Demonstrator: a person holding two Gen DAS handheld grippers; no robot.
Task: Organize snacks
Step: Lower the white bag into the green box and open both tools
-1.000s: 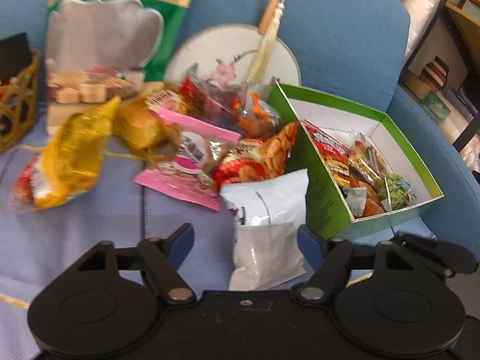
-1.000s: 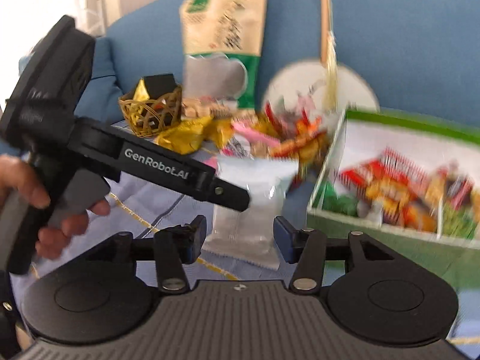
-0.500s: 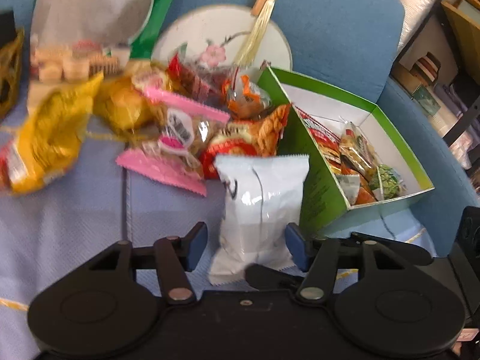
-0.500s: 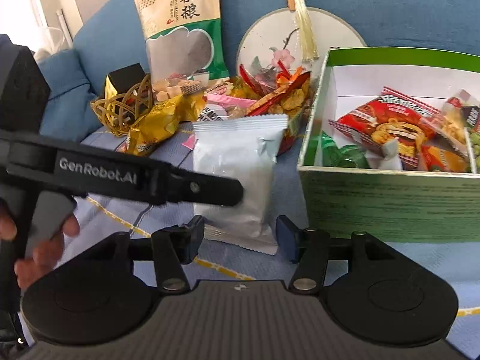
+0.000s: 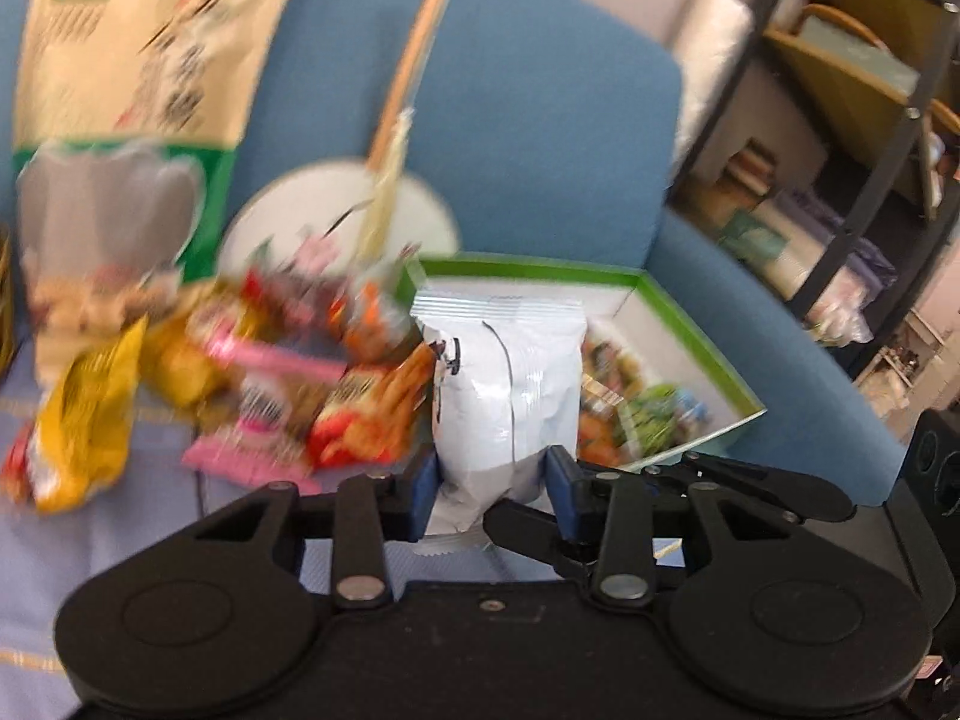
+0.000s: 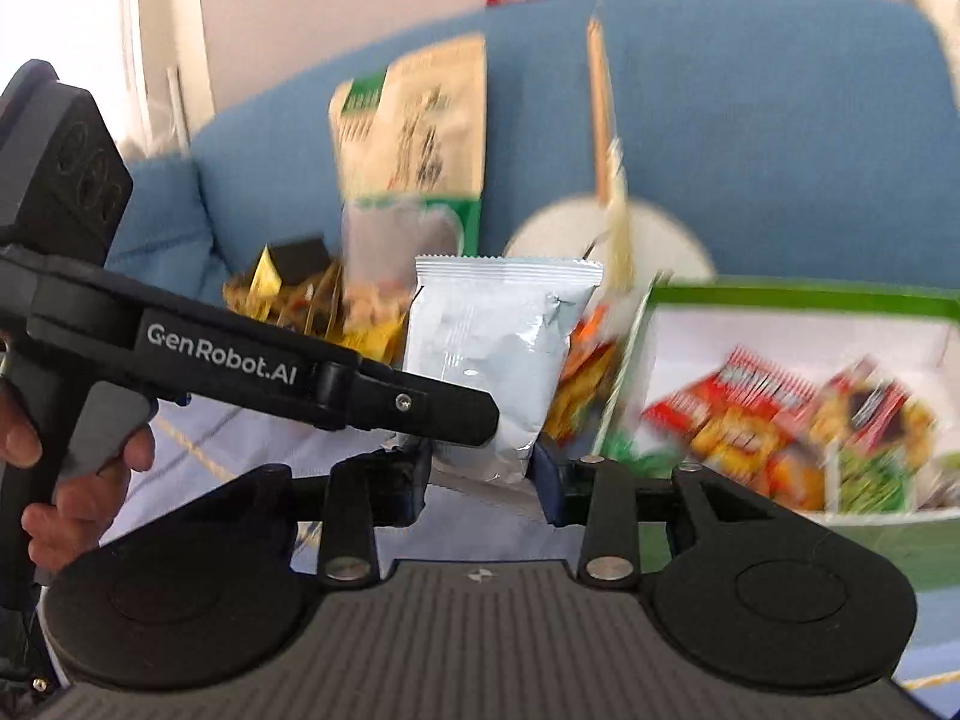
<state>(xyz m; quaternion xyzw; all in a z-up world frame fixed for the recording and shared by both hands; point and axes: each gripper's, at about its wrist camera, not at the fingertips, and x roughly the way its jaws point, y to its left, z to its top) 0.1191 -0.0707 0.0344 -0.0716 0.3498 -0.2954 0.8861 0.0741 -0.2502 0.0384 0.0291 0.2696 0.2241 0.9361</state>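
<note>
Snack pile [image 5: 282, 384] on blue sofa [image 5: 540, 138]

left wrist: low, close, facing sofa [image 5: 540, 120] | right wrist: same | shared: green box [image 5: 690, 324], white packet [image 5: 510, 372]

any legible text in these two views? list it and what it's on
"GenRobot.AI": white lettering on the arm of the left gripper, seen in the right wrist view.
Tall beige-and-green bag: dark characters, too blurred to read.
Red packets in the green box: print blurred.
White packet: small black mark, unreadable.
</note>
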